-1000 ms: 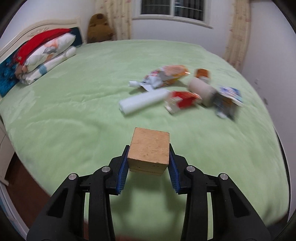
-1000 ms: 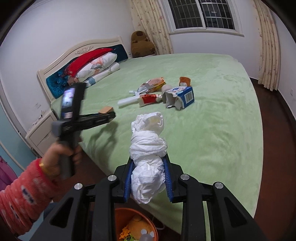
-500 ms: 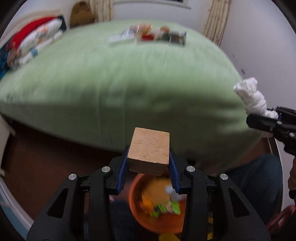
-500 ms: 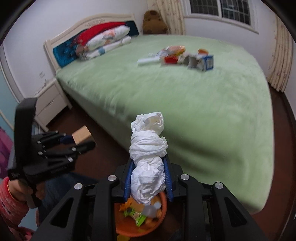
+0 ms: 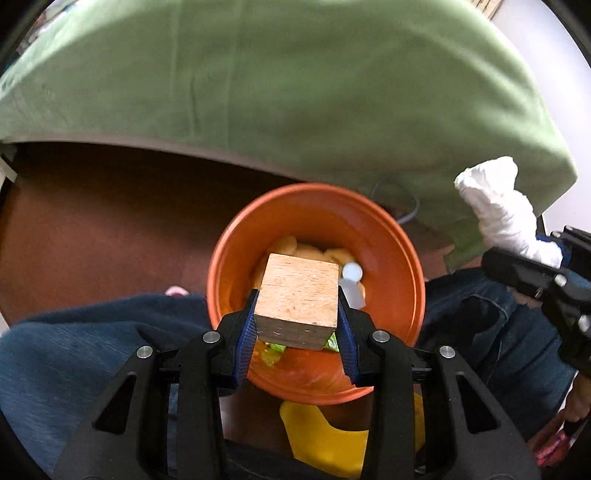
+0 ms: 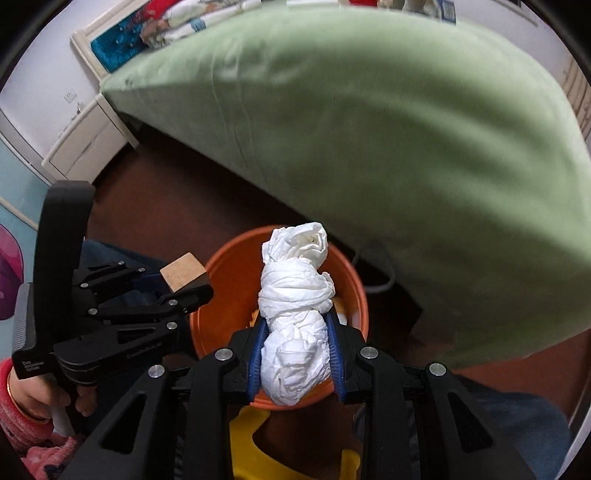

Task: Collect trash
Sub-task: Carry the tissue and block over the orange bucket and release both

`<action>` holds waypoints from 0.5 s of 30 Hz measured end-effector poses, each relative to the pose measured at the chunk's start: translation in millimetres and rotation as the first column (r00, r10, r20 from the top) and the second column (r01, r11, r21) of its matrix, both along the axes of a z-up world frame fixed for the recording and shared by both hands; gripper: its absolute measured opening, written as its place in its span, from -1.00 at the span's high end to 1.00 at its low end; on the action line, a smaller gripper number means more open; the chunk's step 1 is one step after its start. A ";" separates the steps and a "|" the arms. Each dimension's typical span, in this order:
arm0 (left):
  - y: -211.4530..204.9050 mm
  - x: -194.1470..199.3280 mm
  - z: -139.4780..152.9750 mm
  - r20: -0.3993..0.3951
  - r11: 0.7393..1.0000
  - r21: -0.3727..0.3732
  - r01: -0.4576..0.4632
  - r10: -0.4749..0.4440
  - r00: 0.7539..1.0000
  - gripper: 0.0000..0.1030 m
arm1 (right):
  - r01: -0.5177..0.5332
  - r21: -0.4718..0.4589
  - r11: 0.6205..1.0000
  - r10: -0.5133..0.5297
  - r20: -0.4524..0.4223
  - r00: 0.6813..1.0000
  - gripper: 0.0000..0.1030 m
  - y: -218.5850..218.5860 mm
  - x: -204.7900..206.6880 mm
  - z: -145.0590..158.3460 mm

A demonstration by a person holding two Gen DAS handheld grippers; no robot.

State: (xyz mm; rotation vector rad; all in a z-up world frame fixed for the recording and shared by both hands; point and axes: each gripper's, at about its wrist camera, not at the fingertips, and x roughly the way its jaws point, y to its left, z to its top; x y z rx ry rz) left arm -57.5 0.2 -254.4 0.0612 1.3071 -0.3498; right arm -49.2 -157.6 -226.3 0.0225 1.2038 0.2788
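Note:
My left gripper (image 5: 296, 295) is shut on a wooden block (image 5: 299, 295), which hangs over the mouth of an orange bin (image 5: 388, 243) on the floor. The bin holds orange peel, a small white bottle (image 5: 352, 284) and green scraps. My right gripper (image 6: 297, 325) is shut on a twisted wad of white tissue (image 6: 295, 306), also above the orange bin (image 6: 225, 280). In the right wrist view the left gripper (image 6: 192, 284) with the block (image 6: 183, 275) sits at the bin's left rim. The tissue (image 5: 502, 210) shows at the right of the left wrist view.
The green bed (image 5: 295, 85) overhangs the bin at the back. A yellow plastic object (image 5: 325, 439) lies in front of the bin. A person's jeans-clad legs (image 5: 74, 354) flank the bin. A white nightstand (image 6: 85, 144) stands at the bed's left. Trash (image 6: 424, 5) lies far up the bed.
Both grippers dropped from above the bed and tilted down over the orange bin. The block and the tissue stayed gripped throughout. The bin now fills the middle of both views.

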 end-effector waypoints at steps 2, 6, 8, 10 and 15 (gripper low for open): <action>-3.4 0.1 -8.8 -0.019 1.000 0.008 -0.002 0.003 1.000 0.27 | 0.006 -0.003 1.000 -0.006 -0.020 1.000 0.43 1.6 -1.0 -9.5; -8.9 -1.2 -20.8 -0.053 1.000 0.021 0.005 -0.004 0.999 0.27 | 0.014 -0.013 1.000 -0.014 -0.041 0.999 0.43 3.7 -2.1 -21.8; -10.3 -6.4 -26.7 -0.066 1.000 0.024 0.011 -0.009 0.998 0.27 | 0.017 -0.017 1.000 -0.018 -0.061 0.998 0.43 3.9 -1.9 -28.9; -13.4 -8.0 -31.5 -0.076 1.000 0.026 0.014 -0.012 0.997 0.27 | 0.020 -0.020 1.000 -0.022 -0.076 0.997 0.43 4.5 0.8 -34.7; -15.0 -6.9 -40.0 -0.093 0.999 0.039 0.026 -0.022 0.995 0.27 | 0.027 -0.026 0.999 -0.029 -0.108 0.994 0.43 10.8 5.7 -45.4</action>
